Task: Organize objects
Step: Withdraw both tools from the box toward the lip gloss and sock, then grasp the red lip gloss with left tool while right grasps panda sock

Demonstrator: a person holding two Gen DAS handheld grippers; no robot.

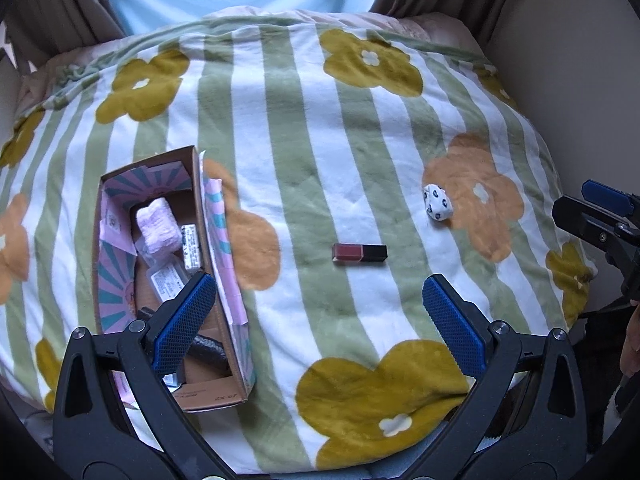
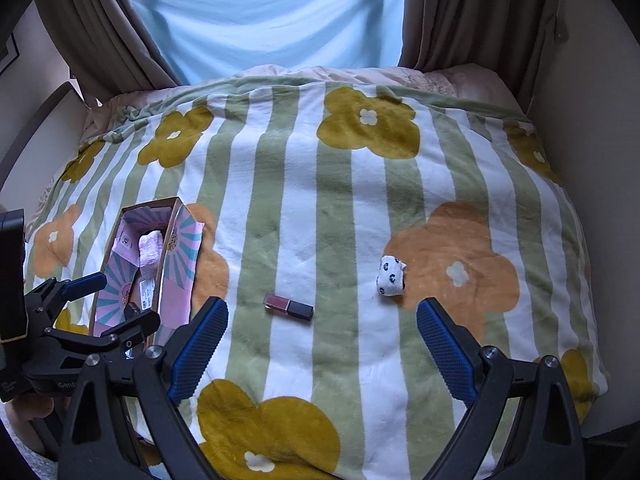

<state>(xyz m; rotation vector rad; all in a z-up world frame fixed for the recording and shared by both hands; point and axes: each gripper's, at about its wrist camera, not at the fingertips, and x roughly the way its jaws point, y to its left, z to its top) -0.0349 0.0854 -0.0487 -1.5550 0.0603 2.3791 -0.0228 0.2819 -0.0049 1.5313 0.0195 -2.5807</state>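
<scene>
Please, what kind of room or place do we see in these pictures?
Most likely a bedroom: the work surface is a bed covered with a striped flower-print blanket, with brown curtains by a window behind it. A cardboard box on it holds small items; a lip gloss tube lies outside.

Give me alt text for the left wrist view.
The open left gripper hovers above a flowered blanket, a lipstick just ahead. A cardboard box of items sits left; a rolled patterned sock lies right.

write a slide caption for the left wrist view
Open left gripper above a floral blanket; lip gloss tube outside the cardboard box.
</scene>
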